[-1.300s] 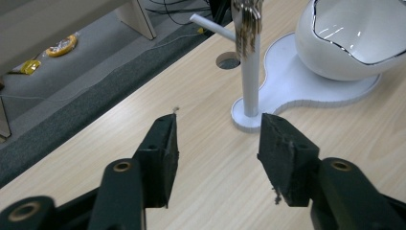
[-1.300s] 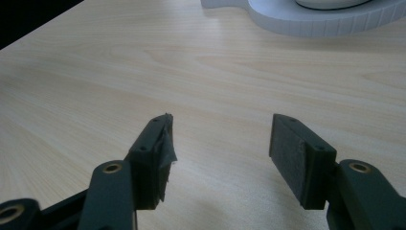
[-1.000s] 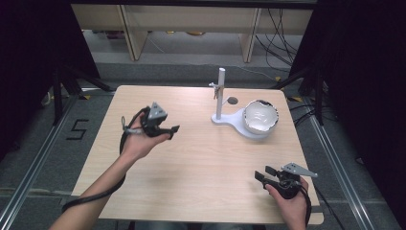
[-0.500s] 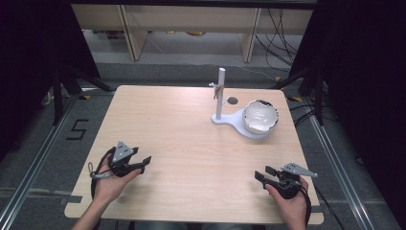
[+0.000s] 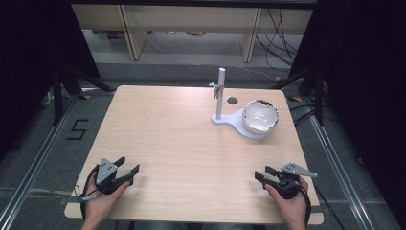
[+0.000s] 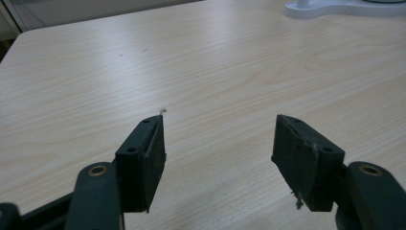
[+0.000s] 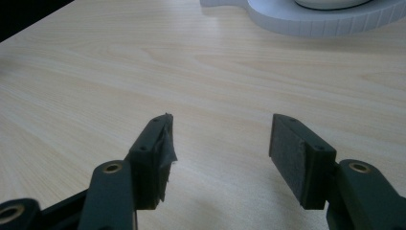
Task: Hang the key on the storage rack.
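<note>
High view: grippers (image 5: 128,168) (image 5: 261,173) near table edge (image 5: 191,219)

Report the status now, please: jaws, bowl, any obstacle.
Left gripper open, empty. Right gripper open, empty. Bowl on white stand, far side. Table between bare.

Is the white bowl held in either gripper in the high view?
No, the white bowl sits on the white stand, far from both grippers near the table's front edge.

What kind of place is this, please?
Probably a lab set up for recording: a bare wooden table ringed by dark curtains, loose cables on the floor, and a taped number beside it.
</note>
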A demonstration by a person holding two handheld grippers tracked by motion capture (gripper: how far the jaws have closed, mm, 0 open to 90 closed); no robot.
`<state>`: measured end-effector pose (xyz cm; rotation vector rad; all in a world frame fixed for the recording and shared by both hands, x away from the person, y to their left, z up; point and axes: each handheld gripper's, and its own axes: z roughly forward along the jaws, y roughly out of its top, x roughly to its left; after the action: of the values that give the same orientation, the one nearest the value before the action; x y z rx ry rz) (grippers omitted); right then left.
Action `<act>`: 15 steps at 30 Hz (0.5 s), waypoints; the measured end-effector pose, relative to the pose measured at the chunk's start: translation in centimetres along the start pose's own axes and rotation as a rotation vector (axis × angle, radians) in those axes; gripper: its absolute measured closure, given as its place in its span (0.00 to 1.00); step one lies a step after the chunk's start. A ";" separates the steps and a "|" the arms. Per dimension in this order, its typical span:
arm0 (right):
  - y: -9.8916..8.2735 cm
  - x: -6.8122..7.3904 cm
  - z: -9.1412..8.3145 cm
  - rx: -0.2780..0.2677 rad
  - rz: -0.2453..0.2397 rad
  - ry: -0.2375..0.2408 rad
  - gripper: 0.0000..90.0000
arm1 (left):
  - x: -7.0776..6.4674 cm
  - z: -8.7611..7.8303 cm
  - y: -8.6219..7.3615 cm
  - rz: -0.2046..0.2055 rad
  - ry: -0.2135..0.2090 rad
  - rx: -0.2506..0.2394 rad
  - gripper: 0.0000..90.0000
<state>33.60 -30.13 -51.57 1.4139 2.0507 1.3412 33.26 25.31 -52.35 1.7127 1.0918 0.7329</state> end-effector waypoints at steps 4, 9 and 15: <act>-0.1 0.0 0.1 0.001 0.021 0.016 0.47 | 0.1 0.0 0.0 -0.010 0.002 -0.003 0.39; 0.0 -0.1 0.1 0.001 -0.001 0.009 0.47 | 0.0 0.0 0.0 -0.003 0.001 -0.007 0.39; 0.0 0.3 0.0 0.010 0.059 0.030 0.47 | 0.0 0.1 0.0 0.011 -0.008 0.003 0.39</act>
<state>33.45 -29.84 -51.54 1.4776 2.0524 1.3850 33.32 25.24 -52.38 1.7238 1.0791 0.7315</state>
